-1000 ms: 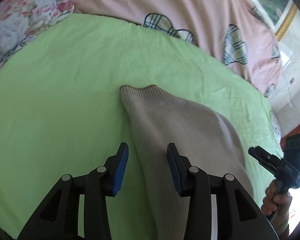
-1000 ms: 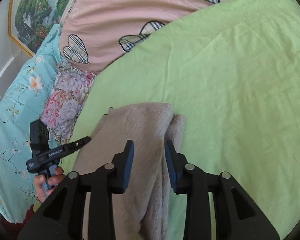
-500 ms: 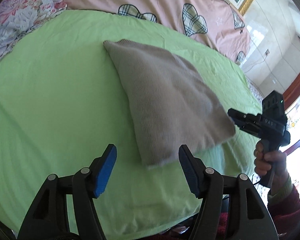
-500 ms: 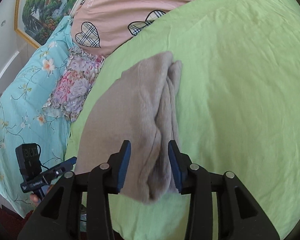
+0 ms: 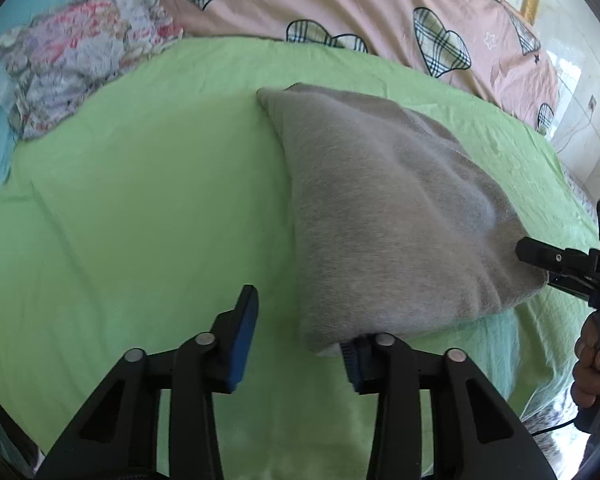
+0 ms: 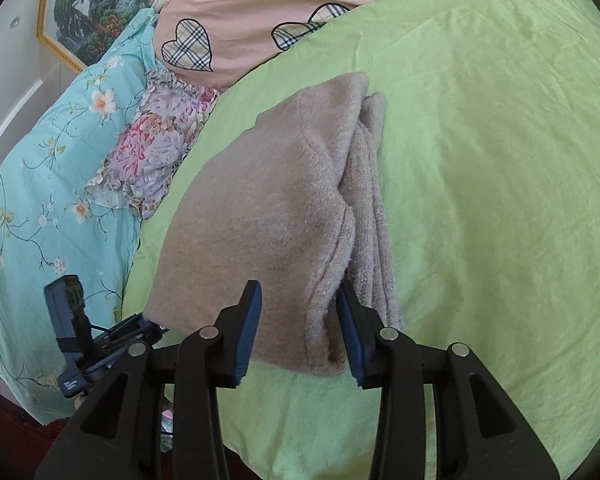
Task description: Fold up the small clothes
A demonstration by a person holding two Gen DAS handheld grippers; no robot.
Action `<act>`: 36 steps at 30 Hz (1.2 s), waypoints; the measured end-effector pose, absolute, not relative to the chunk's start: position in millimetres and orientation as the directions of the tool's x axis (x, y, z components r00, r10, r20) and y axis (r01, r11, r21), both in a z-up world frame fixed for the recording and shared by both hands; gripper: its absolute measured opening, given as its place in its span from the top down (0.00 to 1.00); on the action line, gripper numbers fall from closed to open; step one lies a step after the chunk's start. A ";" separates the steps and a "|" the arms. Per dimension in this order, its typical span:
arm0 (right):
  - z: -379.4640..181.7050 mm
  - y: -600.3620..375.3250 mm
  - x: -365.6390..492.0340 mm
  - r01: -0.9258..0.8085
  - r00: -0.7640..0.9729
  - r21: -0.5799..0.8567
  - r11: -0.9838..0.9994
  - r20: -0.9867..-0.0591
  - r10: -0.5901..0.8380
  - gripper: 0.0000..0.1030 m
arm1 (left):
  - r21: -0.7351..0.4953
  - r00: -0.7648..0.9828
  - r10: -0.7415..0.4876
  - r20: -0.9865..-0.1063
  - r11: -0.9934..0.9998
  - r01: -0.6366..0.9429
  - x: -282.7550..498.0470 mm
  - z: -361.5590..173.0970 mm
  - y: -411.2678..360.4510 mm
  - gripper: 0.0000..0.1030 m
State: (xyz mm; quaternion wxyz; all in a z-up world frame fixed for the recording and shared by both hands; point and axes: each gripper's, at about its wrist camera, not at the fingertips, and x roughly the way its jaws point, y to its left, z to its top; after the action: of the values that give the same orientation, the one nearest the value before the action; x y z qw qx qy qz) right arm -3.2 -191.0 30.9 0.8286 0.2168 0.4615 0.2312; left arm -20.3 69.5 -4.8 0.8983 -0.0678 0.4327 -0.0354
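Sweater (image 6: 268, 216), folded on the green sheet (image 6: 480, 160), has its near corners inside both grippers: right gripper (image 6: 298, 330) straddles the layered corner, left gripper (image 5: 298, 350) is closing beside its corner; better grip every layer evenly before lifting.

Very little lettering can be read. In the left wrist view, the black body of the right tongs (image 5: 540, 254), at the right edge of the picture, carries pale capitals that begin "DA"; the rest runs out of the frame. In the right wrist view, the handle of the left tongs (image 6: 140, 326), low at the left, bears a small white label, but its print is too small and blurred to make out. The bedding and the framed picture (image 6: 100, 4) on the wall carry patterns only, no words or numbers.
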 end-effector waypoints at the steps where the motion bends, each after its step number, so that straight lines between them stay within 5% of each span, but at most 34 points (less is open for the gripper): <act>1: 29.8 -190.0 -2.5 -0.183 0.467 0.576 0.797 -0.662 0.586 0.61 | -0.129 0.617 -0.113 -0.779 0.991 0.019 -19.0 -6.9 64.3 0.73; 3: 26.7 -189.7 2.2 -0.172 0.467 0.596 0.784 -0.652 0.597 0.61 | -0.147 0.580 -0.133 -0.803 0.989 0.024 -15.0 -16.9 63.9 0.85; 10: 16.4 -204.0 43.2 -0.136 0.471 0.720 0.680 -0.557 0.684 0.61 | -0.150 0.569 -0.135 -0.812 0.989 0.021 -12.7 -19.0 62.0 0.86; 11: 15.9 -203.8 48.4 -0.141 0.466 0.730 0.669 -0.547 0.696 0.64 | -0.152 0.567 -0.137 -0.812 0.988 0.021 -12.3 -19.1 61.9 0.86; 12: 16.1 -202.9 53.3 -0.145 0.464 0.725 0.673 -0.551 0.694 0.84 | -0.155 0.565 -0.140 -0.813 0.988 0.021 -10.5 -19.7 62.3 0.86; 13: 19.1 -202.9 56.1 -0.142 0.469 0.711 0.689 -0.565 0.679 0.89 | -0.159 0.565 -0.144 -0.813 0.987 0.023 -10.6 -19.0 63.0 0.86; 16: 55.2 -209.8 50.4 -0.225 0.551 0.694 0.684 -0.488 0.677 0.89 | -0.148 0.564 -0.142 -0.813 0.988 0.036 -10.2 -17.4 59.6 0.88; 18: 74.7 -208.5 43.2 -0.278 0.584 0.623 0.731 -0.495 0.644 0.89 | -0.145 0.556 -0.143 -0.819 0.989 0.041 -10.2 -19.5 57.2 0.90; 23: 23.1 -212.5 55.5 -0.178 0.486 0.587 0.790 -0.645 0.590 0.90 | -0.178 0.532 -0.170 -0.829 0.983 0.037 -8.3 -21.6 60.2 0.90; 30: 7.0 -212.2 53.3 -0.154 0.496 0.597 0.788 -0.643 0.584 0.87 | -0.257 0.499 -0.227 -0.836 0.966 0.009 -5.6 -23.2 73.6 0.90; 36: 27.0 -220.4 14.7 -0.193 0.508 0.566 0.802 -0.641 0.575 0.64 | -0.285 0.489 -0.245 -0.837 0.959 -0.007 -1.2 -25.0 75.4 0.90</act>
State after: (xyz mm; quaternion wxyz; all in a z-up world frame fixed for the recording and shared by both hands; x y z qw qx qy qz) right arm 14.7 -220.4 27.0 0.8408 0.2168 0.4403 0.2284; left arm -1.2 75.4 -25.0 0.8535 -0.1259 0.5007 -0.0698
